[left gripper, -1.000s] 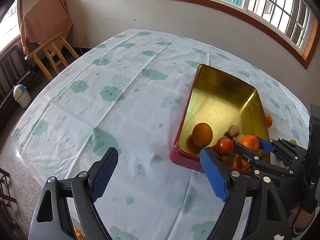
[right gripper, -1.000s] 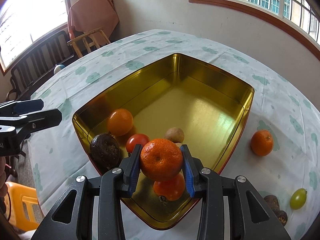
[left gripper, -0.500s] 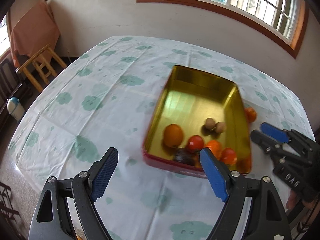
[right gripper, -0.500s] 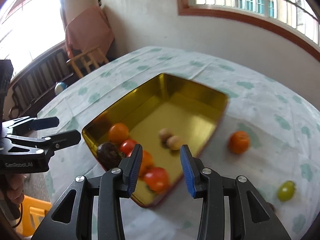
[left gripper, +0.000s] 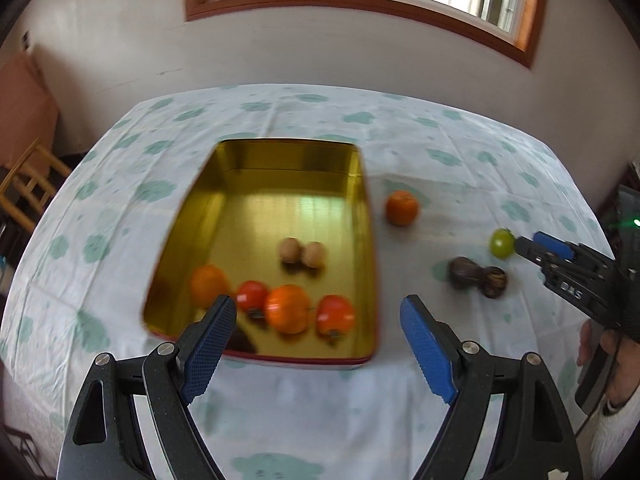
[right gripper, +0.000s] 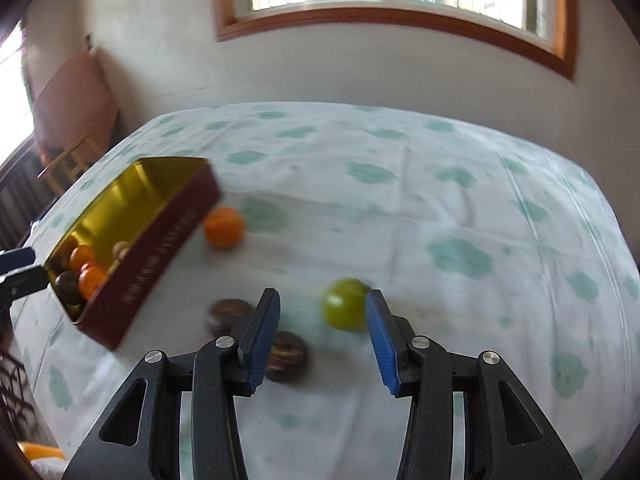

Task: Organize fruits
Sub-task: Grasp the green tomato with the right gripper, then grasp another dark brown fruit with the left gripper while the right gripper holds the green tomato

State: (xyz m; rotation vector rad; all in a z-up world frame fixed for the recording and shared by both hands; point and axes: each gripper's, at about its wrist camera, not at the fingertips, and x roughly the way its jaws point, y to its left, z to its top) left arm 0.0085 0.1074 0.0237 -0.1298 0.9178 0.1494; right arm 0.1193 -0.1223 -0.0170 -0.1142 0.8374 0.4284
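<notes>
A gold-lined red tin holds several fruits, among them an orange, a tomato, a mandarin and two small brown fruits. My left gripper hovers open and empty over the tin's near end. To the right of the tin, another mandarin, a green fruit and two dark brown fruits lie on the cloth. My right gripper hangs above them with its jaws opening. The green fruit sits just beyond its right fingertip and is not pressed.
The round table has a white cloth with green cloud prints. A wooden chair stands off the left edge. A wall with a window runs behind the table. A person's hand holds the right gripper.
The right gripper let the mandarin go into the tin, then swung right to the loose fruits with its jaws wider. The left gripper also swung right, still open.
</notes>
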